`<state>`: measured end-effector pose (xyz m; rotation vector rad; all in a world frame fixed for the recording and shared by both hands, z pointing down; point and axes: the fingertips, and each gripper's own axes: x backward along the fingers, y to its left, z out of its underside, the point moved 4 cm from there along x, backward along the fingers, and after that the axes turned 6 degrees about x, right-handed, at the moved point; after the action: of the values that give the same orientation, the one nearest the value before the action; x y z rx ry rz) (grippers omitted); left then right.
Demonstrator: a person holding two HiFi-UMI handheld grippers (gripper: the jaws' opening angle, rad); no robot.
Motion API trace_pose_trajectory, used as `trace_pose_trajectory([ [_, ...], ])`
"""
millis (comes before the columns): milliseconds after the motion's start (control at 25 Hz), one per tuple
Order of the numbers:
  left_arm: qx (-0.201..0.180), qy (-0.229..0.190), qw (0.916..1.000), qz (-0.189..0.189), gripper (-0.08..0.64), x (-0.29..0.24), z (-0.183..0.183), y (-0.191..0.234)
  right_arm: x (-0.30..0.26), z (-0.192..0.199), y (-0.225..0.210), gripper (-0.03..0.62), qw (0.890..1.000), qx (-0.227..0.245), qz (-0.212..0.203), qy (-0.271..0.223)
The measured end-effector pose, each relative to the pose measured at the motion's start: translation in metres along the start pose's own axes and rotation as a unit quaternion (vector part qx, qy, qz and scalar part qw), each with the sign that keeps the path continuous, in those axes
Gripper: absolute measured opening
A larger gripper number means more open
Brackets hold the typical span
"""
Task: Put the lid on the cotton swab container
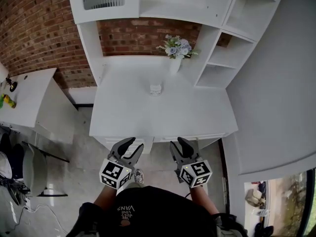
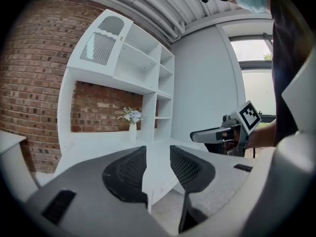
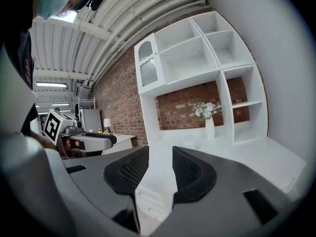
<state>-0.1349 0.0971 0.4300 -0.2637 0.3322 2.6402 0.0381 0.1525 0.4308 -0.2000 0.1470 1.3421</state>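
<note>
We hold left gripper [image 1: 134, 145] and right gripper [image 1: 177, 142] off the desk [image 1: 123, 112] front edge, jaws apart (both empty); cotton swab container [image 1: 155, 88] sits toward the back edge

Open approach over near table [image 1: 129, 116]; container [image 1: 155, 89] stands mid-table, vase [image 1: 175, 65] behind it, shelves [image 1: 218, 69] at right, seemingly close to vase.

Desk [image 1: 163, 115]: white, smooth, matt painted look
Shelf unit [image 1: 197, 4] above the desk: same white matt finish
Wall [image 1: 34, 23] behind the desk: red-brown brick, rough, pale mortar joints
Floor [image 1: 94, 152] in front of the desk: grey, mottled, concrete-like, dull
Vase [image 1: 175, 65] at the desk's back: white, smooth
Cotton swab container [image 1: 155, 88] on the desk: pale, plastic-looking, too small to tell more
Left gripper [image 1: 134, 143], right gripper [image 1: 177, 142]: grey matt plastic bodies
Pads [image 2: 126, 174]: black, rubbery, fine grid texture
</note>
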Motion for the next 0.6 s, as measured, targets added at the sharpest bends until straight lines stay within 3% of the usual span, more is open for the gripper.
trace_pose_trajectory([
  [600,0.005,0.021,0.9990,0.038,0.129,-0.054,-0.012,0.085,-0.086,-0.010,-0.027,0.123,0.999,-0.009,0.042,0.012],
])
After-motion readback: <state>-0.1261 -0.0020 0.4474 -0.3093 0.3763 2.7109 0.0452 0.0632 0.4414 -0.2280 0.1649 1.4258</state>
